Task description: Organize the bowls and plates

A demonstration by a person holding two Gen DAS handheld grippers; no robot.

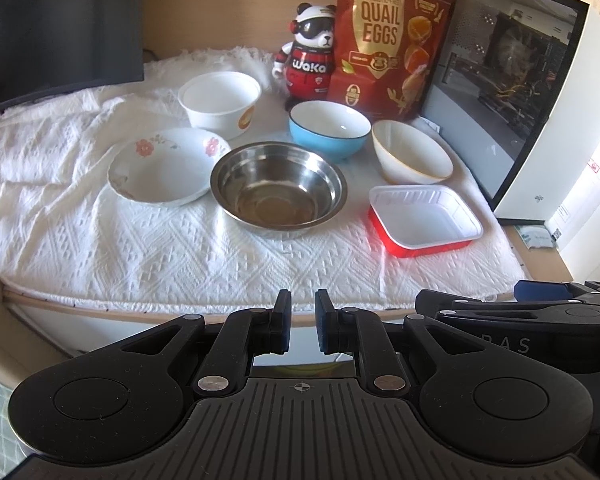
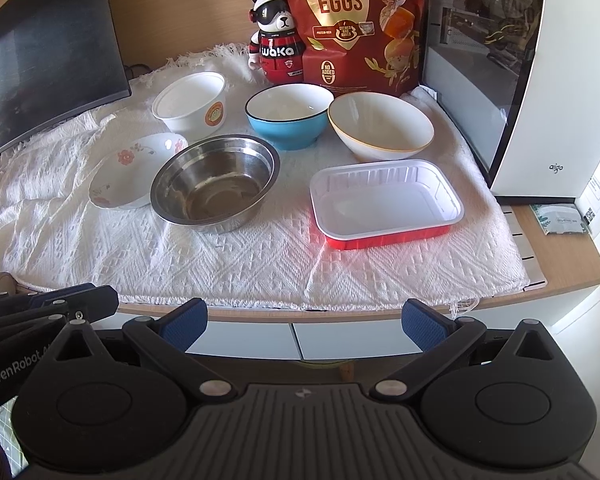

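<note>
red-sided tray is seen right of centre, long axis across the frame — nearer the spread right gripper; left gripper is pressed together, empty.

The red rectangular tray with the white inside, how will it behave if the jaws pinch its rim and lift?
The red rectangular tray with the white inside looks thin-walled with a ribbed wall, so it is probably light and may flex or crumple. Its glossy lining could slip. It sits flat, so tipping seems unlikely.
</note>
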